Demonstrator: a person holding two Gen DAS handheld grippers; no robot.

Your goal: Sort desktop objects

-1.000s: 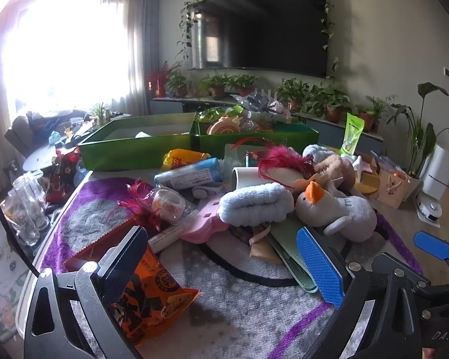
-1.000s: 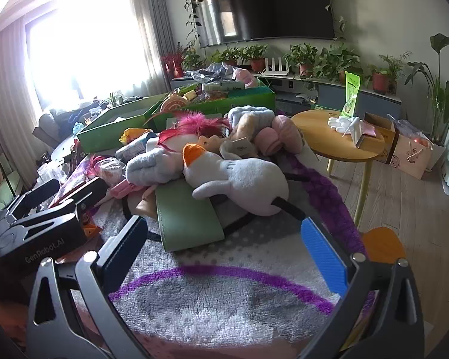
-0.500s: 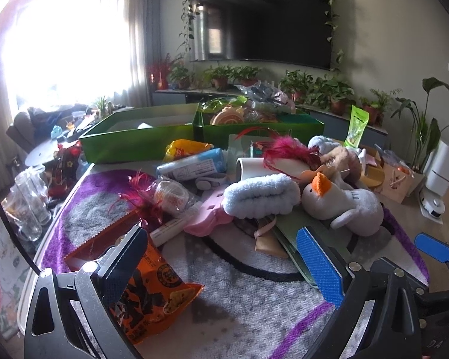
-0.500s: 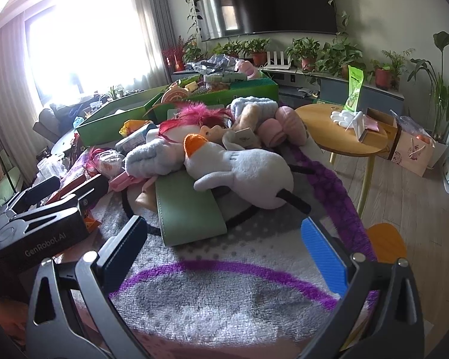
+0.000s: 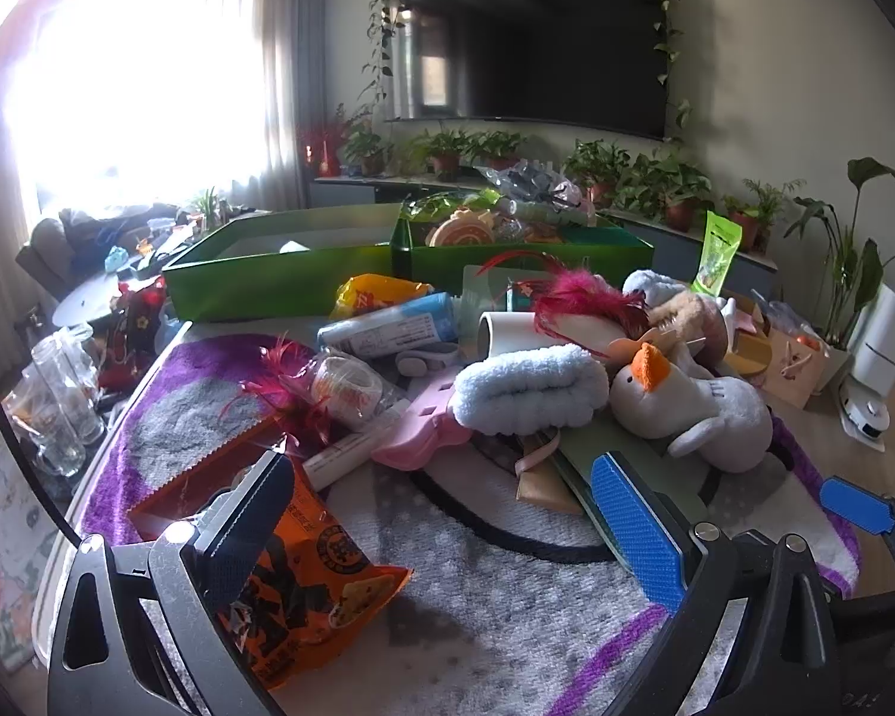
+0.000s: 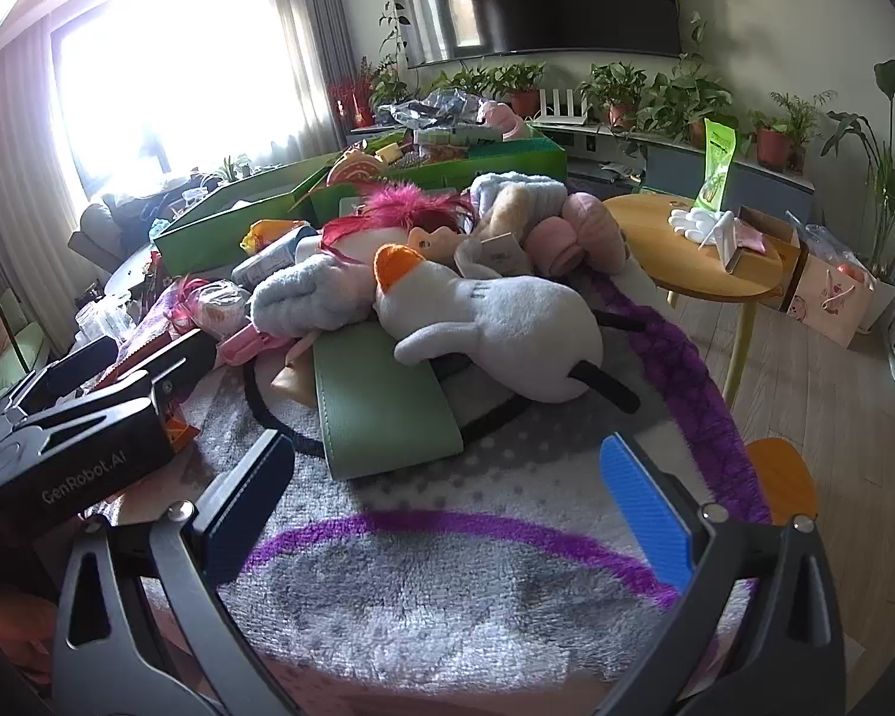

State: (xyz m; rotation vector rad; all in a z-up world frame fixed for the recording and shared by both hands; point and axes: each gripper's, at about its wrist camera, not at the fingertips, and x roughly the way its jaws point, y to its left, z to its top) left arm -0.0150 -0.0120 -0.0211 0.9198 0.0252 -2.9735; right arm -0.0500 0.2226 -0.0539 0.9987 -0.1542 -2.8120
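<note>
A heap of objects lies on a grey and purple rug (image 5: 495, 614). It holds a white plush duck (image 5: 692, 406) with an orange beak, a pale blue fluffy roll (image 5: 531, 388), a pink feather toy (image 5: 579, 298), a green flat case (image 6: 382, 400) and an orange snack bag (image 5: 304, 573). My left gripper (image 5: 441, 513) is open and empty, low over the rug, with its left finger just above the snack bag. My right gripper (image 6: 447, 495) is open and empty in front of the green case and the duck (image 6: 495, 316). The left gripper's body (image 6: 77, 429) shows at the left of the right wrist view.
Two green boxes (image 5: 280, 280) stand behind the heap; the right one (image 5: 531, 262) is full of items. Glass jars (image 5: 59, 394) stand beyond the rug's left edge. A round yellow side table (image 6: 692, 250) stands to the right. Plants and a wall television stand behind.
Both grippers have edged forward and risen slightly, so the heap looks a little nearer and lower. Both stay open. No object has moved.
</note>
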